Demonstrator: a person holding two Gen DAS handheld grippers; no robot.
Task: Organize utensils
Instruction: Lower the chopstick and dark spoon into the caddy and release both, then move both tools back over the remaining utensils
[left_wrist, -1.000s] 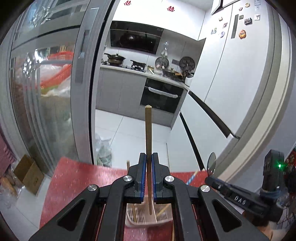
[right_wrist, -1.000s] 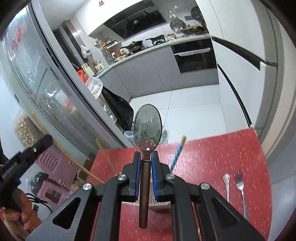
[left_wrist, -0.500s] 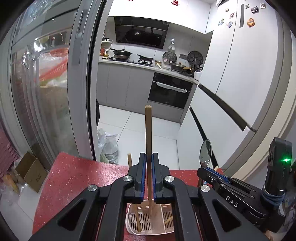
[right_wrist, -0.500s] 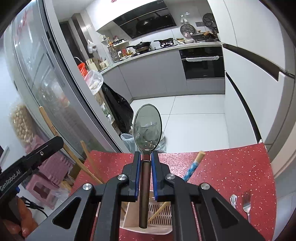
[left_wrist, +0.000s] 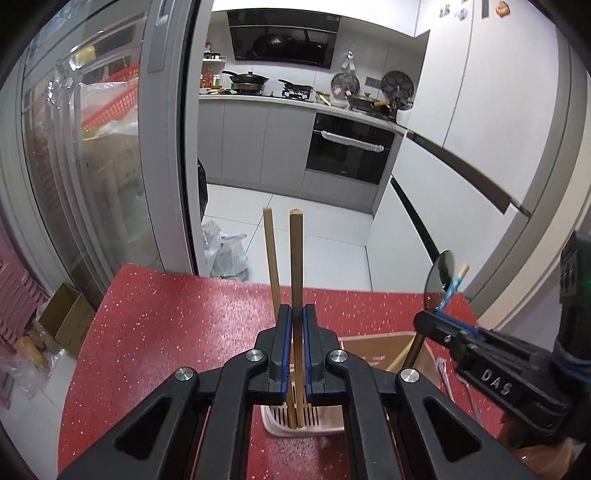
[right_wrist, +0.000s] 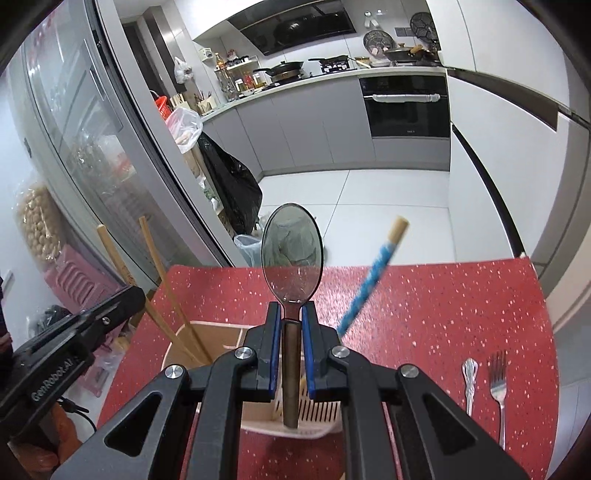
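Only the right wrist view is showing 1 steel fork (right_wrist: 496, 384) lying on the speckled red table (right_wrist: 443, 302). The right gripper (right_wrist: 289, 347) is pinching a brown-handled glossy spoon (right_wrist: 291, 254) above the slotted beige utensil caddy (right_wrist: 317, 410); the left gripper (left_wrist: 296, 347) is clamping 1 square wooden chopstick (left_wrist: 296, 266) upright inside it.

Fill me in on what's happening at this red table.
A person is sorting utensils with two handheld grippers. The left gripper is shut on a wooden chopstick, held upright over the pink utensil holder. The right gripper is shut on a spoon, bowl up, over that holder. A fork lies on the table.
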